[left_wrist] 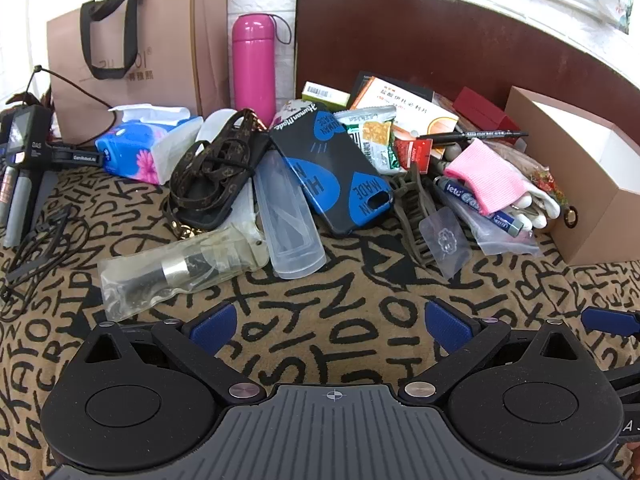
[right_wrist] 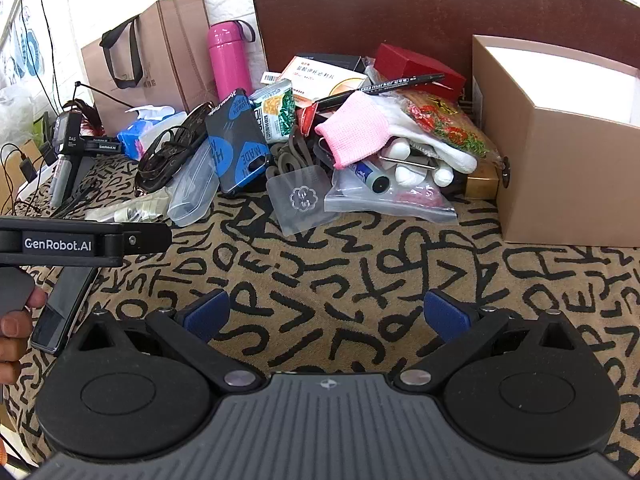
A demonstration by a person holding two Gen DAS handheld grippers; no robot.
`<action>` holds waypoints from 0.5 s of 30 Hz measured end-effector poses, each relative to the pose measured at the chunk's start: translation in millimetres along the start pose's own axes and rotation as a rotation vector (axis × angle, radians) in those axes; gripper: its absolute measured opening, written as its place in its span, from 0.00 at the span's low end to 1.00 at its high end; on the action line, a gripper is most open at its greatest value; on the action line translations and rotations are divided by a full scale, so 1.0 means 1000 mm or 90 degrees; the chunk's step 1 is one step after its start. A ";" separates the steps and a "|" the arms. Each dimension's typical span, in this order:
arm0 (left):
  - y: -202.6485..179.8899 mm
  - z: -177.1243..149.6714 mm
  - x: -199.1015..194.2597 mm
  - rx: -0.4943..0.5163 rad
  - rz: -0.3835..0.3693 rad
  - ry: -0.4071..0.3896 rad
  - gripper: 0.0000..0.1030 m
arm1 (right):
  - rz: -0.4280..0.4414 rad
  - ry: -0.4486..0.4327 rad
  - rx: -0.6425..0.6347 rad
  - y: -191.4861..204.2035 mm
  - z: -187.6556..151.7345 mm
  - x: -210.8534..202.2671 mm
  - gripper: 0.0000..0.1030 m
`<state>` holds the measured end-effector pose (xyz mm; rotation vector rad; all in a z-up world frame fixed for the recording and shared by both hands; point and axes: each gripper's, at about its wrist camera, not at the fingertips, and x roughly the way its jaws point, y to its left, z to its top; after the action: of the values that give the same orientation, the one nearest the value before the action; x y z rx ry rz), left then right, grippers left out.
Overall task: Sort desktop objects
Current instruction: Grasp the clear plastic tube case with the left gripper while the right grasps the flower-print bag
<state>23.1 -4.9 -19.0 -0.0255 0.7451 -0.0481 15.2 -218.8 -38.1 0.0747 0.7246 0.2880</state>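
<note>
On the lettered cloth [left_wrist: 328, 304], a glossy phone case [left_wrist: 336, 172] lies flat.

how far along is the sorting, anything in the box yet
Nothing looks sorted yet. The open cardboard box shows only white interior; its floor is hidden. Nothing is in hand: the left claw and right claw are both open and empty above the patterned cloth. Left to do: the whole pile, including the phone case, marker and pink glove.

A tan letter-print cloth [left_wrist: 360, 288] carries a phone case [left_wrist: 332, 168], tissue pack [left_wrist: 140, 148] and cardboard box [left_wrist: 580, 184].
</note>
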 end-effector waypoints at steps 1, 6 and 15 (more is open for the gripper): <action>0.000 0.000 0.001 -0.001 0.000 0.001 1.00 | 0.000 0.001 -0.001 0.000 0.000 0.001 1.00; 0.002 0.001 0.005 -0.003 0.000 0.008 1.00 | 0.002 0.006 0.001 0.000 0.000 0.004 1.00; 0.007 0.003 0.015 -0.010 -0.003 0.016 1.00 | 0.011 0.017 0.001 0.001 0.000 0.013 1.00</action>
<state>36.1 1.1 -27.0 -0.0421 0.7709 -0.0477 24.3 -214.5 -46.8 0.0792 0.7504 0.3050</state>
